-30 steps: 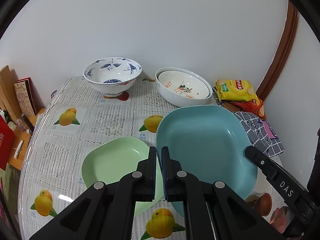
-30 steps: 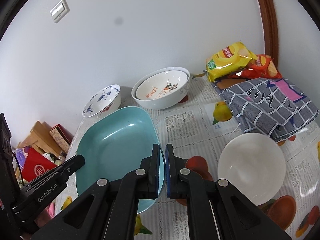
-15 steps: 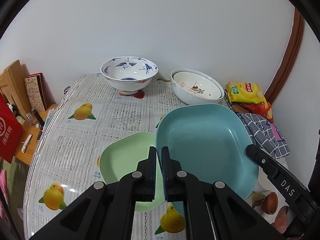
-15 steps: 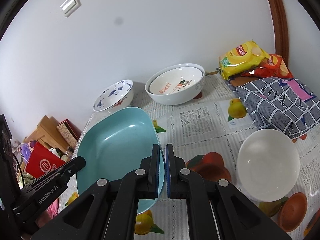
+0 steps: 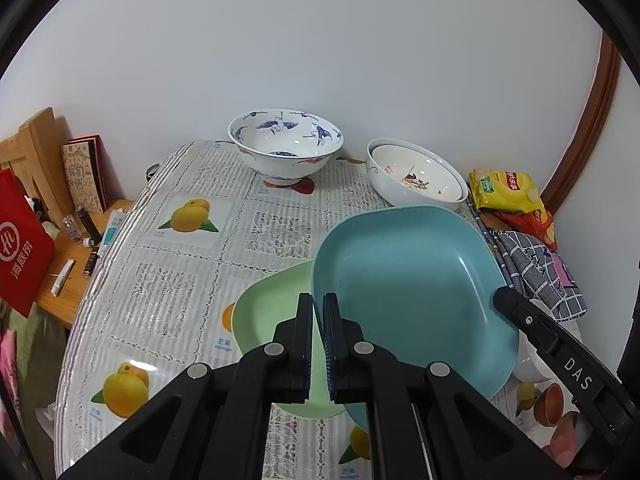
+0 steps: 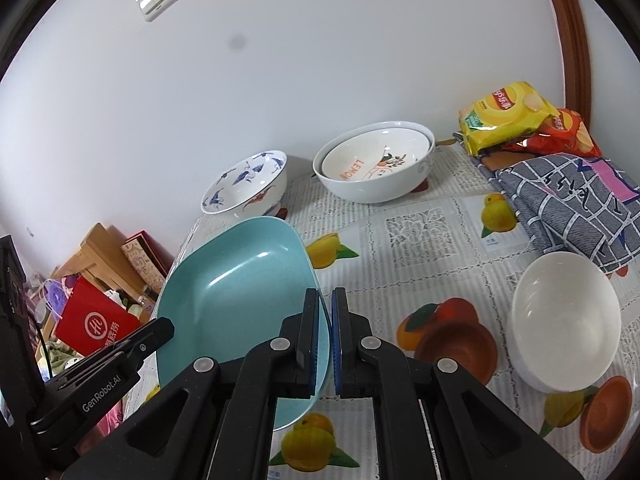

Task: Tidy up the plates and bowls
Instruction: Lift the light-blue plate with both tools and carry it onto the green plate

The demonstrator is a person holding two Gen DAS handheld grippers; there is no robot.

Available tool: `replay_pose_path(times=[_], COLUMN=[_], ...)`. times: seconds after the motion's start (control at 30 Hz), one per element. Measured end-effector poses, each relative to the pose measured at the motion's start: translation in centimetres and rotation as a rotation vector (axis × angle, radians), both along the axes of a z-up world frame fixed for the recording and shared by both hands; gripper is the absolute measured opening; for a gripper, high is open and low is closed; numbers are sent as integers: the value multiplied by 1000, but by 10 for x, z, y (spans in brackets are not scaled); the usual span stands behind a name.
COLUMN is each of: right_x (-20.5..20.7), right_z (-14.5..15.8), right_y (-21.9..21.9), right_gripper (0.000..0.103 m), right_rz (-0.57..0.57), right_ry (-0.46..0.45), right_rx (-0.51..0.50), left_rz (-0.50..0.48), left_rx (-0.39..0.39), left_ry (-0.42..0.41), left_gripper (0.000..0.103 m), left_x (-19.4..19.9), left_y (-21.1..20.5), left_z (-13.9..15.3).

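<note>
A teal squarish plate [image 5: 408, 292] [image 6: 240, 292] is held off the table between both grippers. My left gripper [image 5: 318, 300] is shut on its left rim and my right gripper [image 6: 326, 296] is shut on its right rim. In the left wrist view the teal plate covers the right part of a pale green plate [image 5: 264, 320] lying on the tablecloth. A blue-and-white crane bowl [image 5: 286, 140] [image 6: 248, 182] and two nested white bowls [image 5: 416, 178] [image 6: 374, 164] stand by the wall. A plain white bowl [image 6: 564, 320] sits at the right.
Snack bags [image 6: 504, 116] and a folded checked cloth [image 6: 568, 200] lie at the back right corner. A wooden side table [image 5: 76, 264] with a red bag [image 5: 22, 240], books and small items stands past the table's left edge. The wall is close behind the bowls.
Both grippers, still clamped on the teal plate, have drawn back from the wall. The bowls look smaller and farther. More of the table's left side and the side table shows.
</note>
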State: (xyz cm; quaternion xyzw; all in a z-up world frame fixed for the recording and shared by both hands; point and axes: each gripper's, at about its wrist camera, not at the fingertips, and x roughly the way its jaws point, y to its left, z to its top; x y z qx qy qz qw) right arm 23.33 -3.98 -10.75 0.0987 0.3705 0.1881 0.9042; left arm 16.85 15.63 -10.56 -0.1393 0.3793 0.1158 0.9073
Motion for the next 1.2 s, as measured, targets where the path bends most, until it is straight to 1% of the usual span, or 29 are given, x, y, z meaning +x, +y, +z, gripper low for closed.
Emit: replay_pose_path(times=[0.37,0.5,0.8,1.03,1.2], right_x=[1,3,11,18,24], right_z=[-10,-16,-38,-53,-61], right_y=[24,34,53,58,58], right_gripper=[7,7,7,7,8], right_rz=[27,41,62,51,39], right_ry=[1,10,47,64,77], right_rx=[2,-6,-46,-88,-103], left_rz=[34,49,76,72,63], left_rx=[8,-3,-30,-55,-64], left_ry=[20,30,70,89,94], left_gripper=[6,6,6,6,6], left_x=[-5,-5,-1,6,10], left_y=[22,32,46,49,49], left_z=[-11,-19,-44,-59,-65])
